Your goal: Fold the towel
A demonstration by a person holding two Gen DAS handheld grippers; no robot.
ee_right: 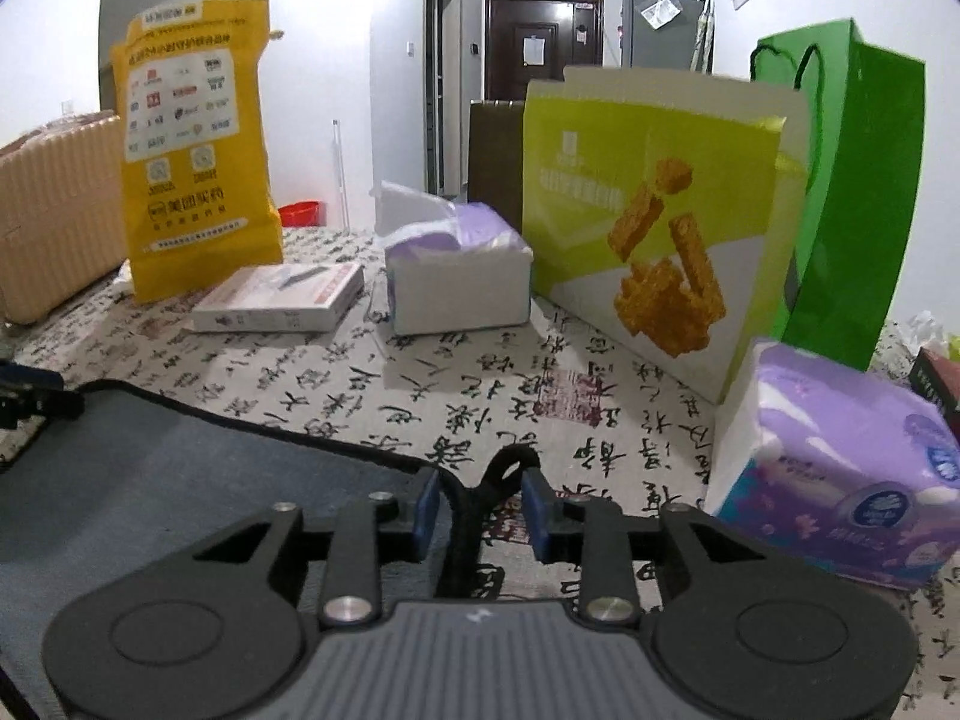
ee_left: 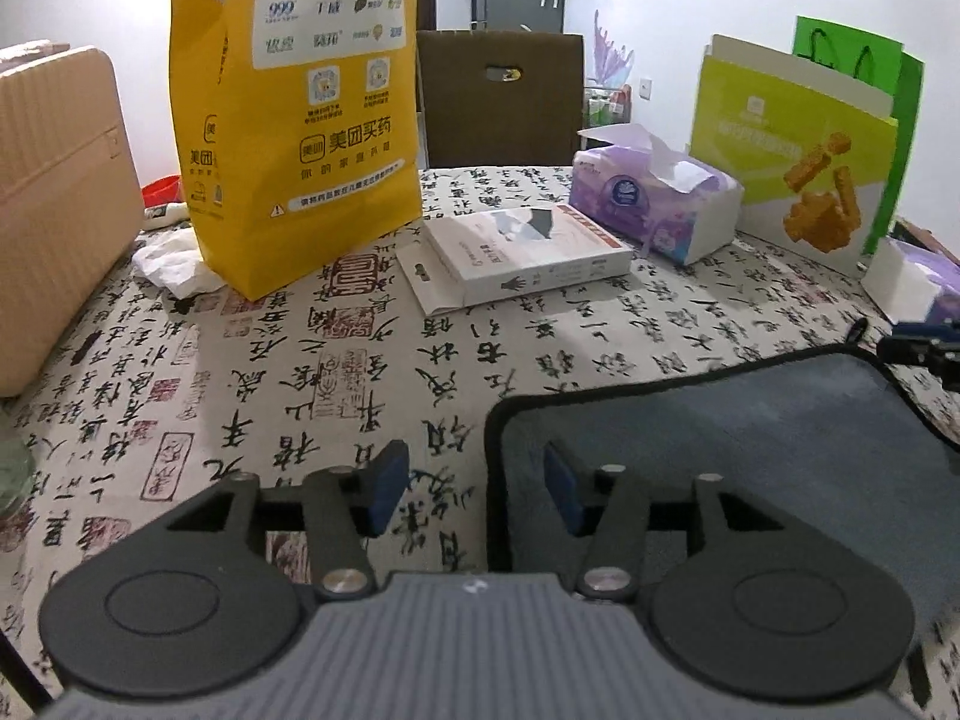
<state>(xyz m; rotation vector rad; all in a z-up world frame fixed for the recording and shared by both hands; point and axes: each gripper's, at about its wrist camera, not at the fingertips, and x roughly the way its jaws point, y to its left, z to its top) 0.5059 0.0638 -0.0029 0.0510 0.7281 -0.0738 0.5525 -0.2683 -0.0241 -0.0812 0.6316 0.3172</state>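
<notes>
A grey towel point(ee_left: 720, 426) with black edging lies flat on the calligraphy-print tablecloth point(ee_left: 300, 372). My left gripper point(ee_left: 474, 489) is open over the towel's near left corner; the black edge runs between its blue pads. In the right wrist view the towel point(ee_right: 180, 480) spreads to the left. My right gripper point(ee_right: 480, 510) is open around the towel's right corner, where a black hanging loop point(ee_right: 510, 462) sticks up between the pads. The other gripper shows at the left edge point(ee_right: 30, 396).
A yellow paper bag point(ee_left: 294, 114), a flat white box point(ee_left: 528, 252), a purple tissue pack point(ee_left: 654, 204) and a green snack box point(ee_left: 798, 162) stand behind the towel. A beige suitcase point(ee_left: 54, 210) is at left. Another tissue pack point(ee_right: 840, 480) sits close right of my right gripper.
</notes>
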